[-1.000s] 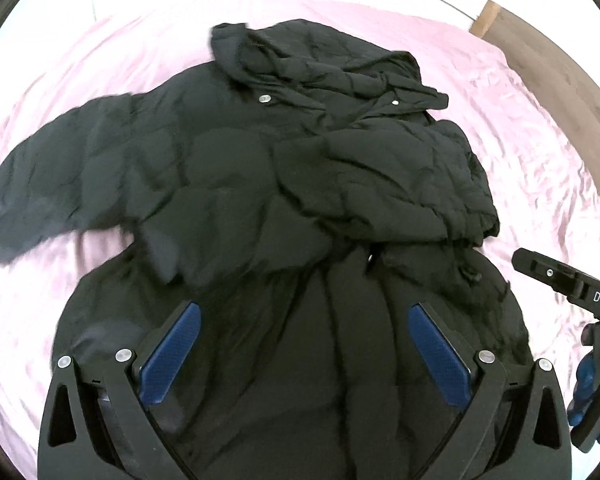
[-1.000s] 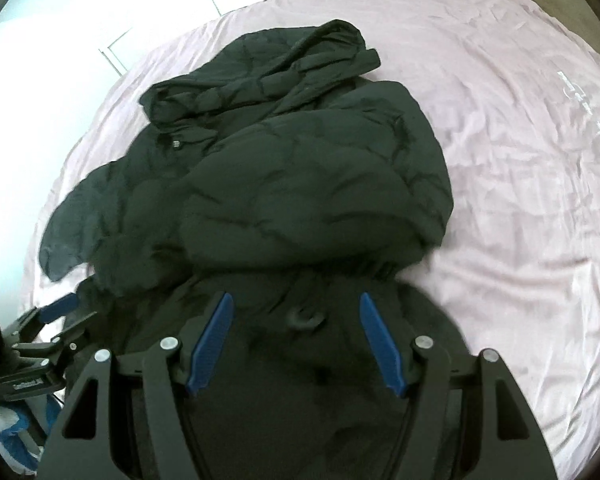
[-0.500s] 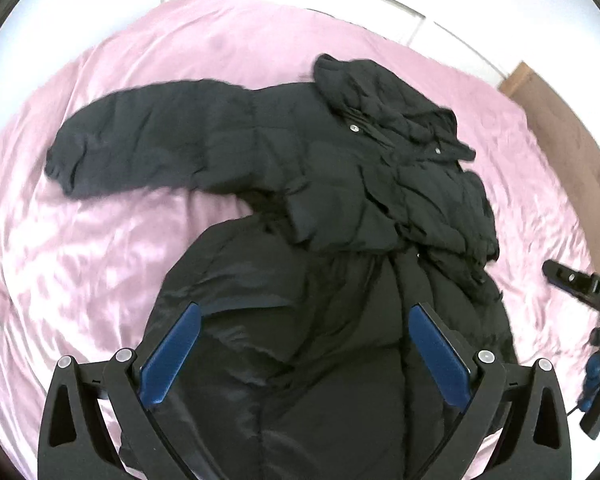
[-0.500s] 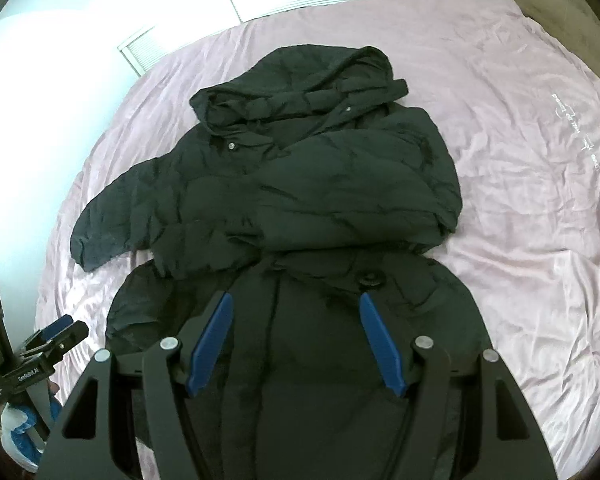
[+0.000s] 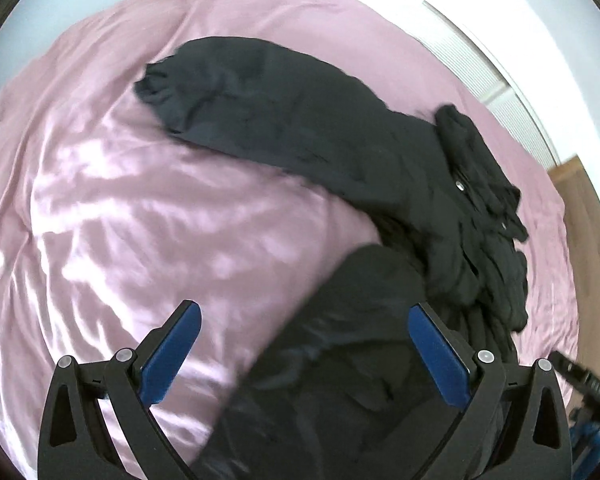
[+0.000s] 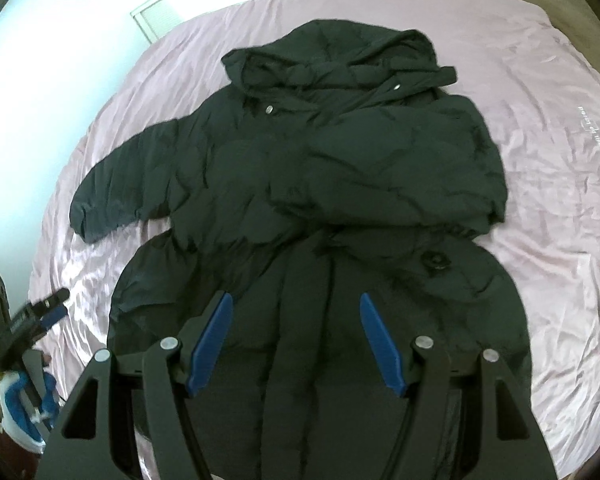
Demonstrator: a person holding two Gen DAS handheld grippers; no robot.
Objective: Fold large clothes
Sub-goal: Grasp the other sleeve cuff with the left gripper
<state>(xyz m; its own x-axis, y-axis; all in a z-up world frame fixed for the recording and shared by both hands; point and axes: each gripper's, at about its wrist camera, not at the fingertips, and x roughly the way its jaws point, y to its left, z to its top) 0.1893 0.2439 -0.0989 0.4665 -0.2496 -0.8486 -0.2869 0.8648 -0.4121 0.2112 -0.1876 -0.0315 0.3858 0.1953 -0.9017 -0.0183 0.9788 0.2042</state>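
Coat: big black puffy hooded coat (image 6: 320,184) lies flat on the bed, hood far from both grippers.
Loose sleeve: long black sleeve (image 5: 260,116) sticks out sideways, ahead of the left gripper (image 5: 304,356).
Nearer hand: left, I think.
Fingers: left gripper and right gripper (image 6: 296,340) spread wide, holding nothing.
Surface: shiny pink wrinkled bed sheet (image 5: 140,220).
Room: white wall beyond the coat.

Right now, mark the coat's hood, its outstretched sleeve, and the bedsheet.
hood (image 6: 332,56), right wrist view, on the puffy top of the hood.
outstretched sleeve (image 5: 236,108), left wrist view, mid-sleeve near the cuff end.
bedsheet (image 5: 140,220), left wrist view, bare pink fabric below the sleeve.
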